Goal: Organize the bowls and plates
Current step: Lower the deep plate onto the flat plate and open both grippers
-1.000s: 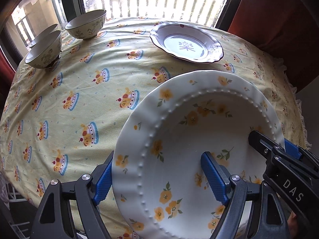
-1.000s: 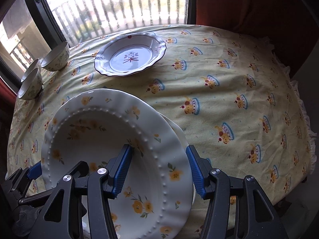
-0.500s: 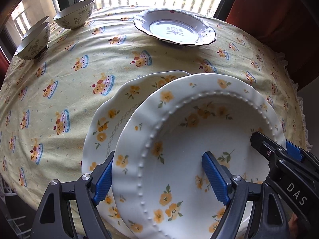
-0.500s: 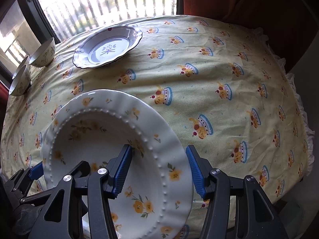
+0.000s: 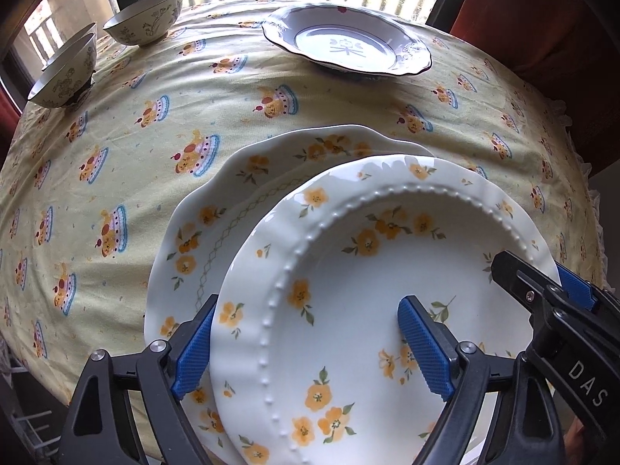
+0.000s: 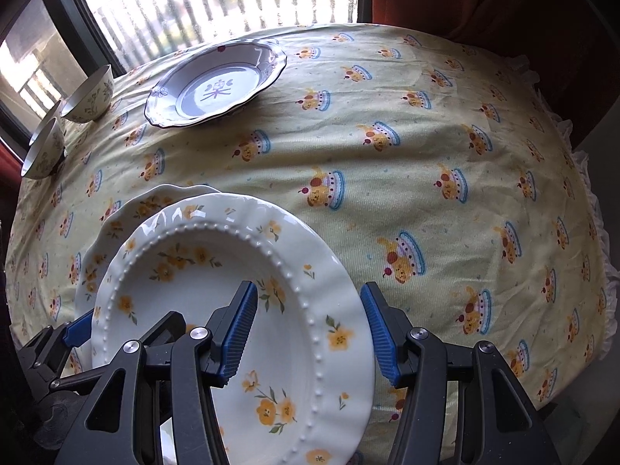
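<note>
Carefully now: my left claw (image 5: 306, 343) has just been opening around the beaded plate (image 5: 379, 290); my right claw (image 6: 308, 333) straddles its rim, grip unclear, so I should settle it squarely onto the lower plate (image 5: 232, 201).

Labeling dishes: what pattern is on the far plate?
Far plate: white, dark scalloped rim, central floral motif; clearest in right wrist view.
</note>
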A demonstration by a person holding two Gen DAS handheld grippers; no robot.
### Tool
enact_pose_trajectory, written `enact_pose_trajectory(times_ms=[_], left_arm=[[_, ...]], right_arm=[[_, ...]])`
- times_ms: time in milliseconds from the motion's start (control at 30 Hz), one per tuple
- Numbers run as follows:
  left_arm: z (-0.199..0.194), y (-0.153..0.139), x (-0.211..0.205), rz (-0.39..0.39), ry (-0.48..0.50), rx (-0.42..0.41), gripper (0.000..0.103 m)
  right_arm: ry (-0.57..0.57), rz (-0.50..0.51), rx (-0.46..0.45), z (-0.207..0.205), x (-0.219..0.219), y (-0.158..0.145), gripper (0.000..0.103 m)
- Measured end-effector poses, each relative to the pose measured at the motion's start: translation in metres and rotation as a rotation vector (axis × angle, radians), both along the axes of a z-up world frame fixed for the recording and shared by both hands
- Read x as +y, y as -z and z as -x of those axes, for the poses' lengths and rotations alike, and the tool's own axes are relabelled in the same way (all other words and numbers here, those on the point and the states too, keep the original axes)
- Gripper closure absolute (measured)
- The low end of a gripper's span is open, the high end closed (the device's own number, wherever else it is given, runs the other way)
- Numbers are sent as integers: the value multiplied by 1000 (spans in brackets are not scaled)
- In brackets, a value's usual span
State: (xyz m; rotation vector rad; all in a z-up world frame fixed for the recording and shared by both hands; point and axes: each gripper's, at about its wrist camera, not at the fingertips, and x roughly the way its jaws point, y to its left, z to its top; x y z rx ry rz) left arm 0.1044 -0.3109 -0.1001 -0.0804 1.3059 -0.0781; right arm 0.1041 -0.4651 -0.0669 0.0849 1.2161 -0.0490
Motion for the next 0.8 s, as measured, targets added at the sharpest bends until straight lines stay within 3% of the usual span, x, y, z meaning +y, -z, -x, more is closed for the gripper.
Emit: enact_pose_trajectory(times_ms=[267, 500, 733, 800], left_arm=[[-1, 4, -5, -3, 23, 2, 2], [-3, 7, -8, -14, 32, -15, 0], [-5, 7, -8, -46, 59, -16, 0], [-6, 6, -9, -68, 68, -18, 0]], right_arm=[[6, -18, 2, 2, 1, 2, 45], [33, -5, 12, 9, -3, 0, 44], [41, 36, 3, 14, -3, -8, 66], [38, 39, 13, 14, -3, -8, 66]])
